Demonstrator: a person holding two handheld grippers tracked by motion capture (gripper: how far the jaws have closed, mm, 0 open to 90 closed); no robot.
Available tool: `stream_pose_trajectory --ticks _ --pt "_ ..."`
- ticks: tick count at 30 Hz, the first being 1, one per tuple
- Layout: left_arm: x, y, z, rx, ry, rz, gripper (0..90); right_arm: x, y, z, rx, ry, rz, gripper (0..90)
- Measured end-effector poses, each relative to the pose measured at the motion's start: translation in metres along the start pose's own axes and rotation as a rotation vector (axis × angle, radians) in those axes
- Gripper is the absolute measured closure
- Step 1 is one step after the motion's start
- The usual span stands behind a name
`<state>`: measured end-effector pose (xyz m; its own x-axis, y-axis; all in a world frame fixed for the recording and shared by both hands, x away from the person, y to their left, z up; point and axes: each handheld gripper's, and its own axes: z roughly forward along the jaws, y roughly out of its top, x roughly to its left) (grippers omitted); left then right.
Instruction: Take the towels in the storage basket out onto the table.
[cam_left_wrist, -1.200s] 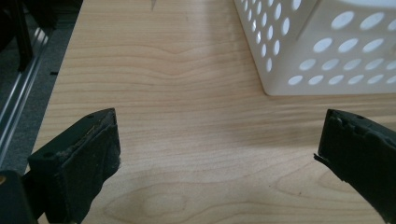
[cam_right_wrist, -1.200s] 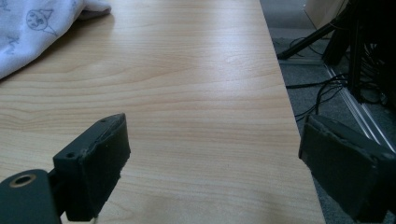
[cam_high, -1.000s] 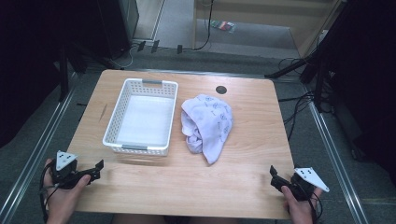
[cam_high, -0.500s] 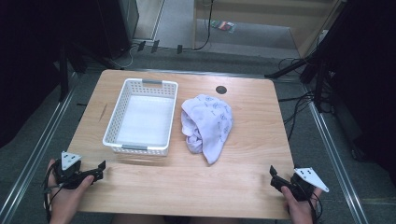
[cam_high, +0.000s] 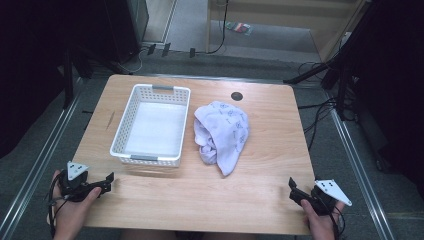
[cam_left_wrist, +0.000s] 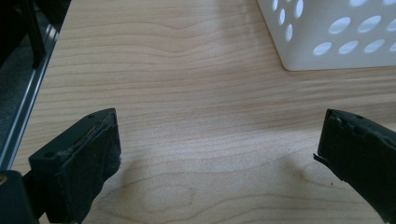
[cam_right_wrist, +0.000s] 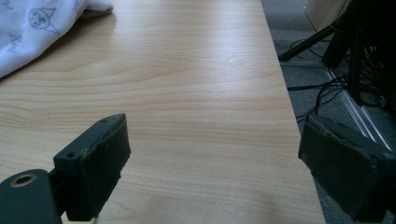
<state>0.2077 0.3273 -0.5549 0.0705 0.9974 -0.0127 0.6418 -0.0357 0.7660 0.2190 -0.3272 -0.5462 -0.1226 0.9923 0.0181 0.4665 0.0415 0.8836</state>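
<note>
A white perforated basket (cam_high: 121, 128) stands empty on the left half of the wooden table (cam_high: 270, 130). Beside it to the right lies a crumpled pale lilac cloth (cam_high: 222, 131) with small printed figures; a corner of the cloth (cam_right_wrist: 32, 28) lies far ahead of the right jaws. My left gripper (cam_high: 107, 181) rests open at the table's front left corner, short of the basket's near wall (cam_left_wrist: 336, 37). At the front right corner my right gripper (cam_high: 292, 189) is open, nothing between its jaws.
A dark round hole (cam_high: 237, 96) sits in the tabletop behind the cloth. Metal rails (cam_high: 40, 165) run along both sides of the table. Cables and stand legs (cam_high: 320, 80) lie on the floor at the right.
The left hand and its gripper have slid a little to the right and nearer the front edge. The right gripper, basket and cloth have stayed put.
</note>
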Motion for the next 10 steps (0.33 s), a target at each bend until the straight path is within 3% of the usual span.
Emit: stream_pose_trajectory --ticks 10 --pt "0.0007 0.0005 0.0008 0.008 0.000 -0.007 0.0 0.0000 0.0000 0.0000 0.000 0.000 0.000 8.9"
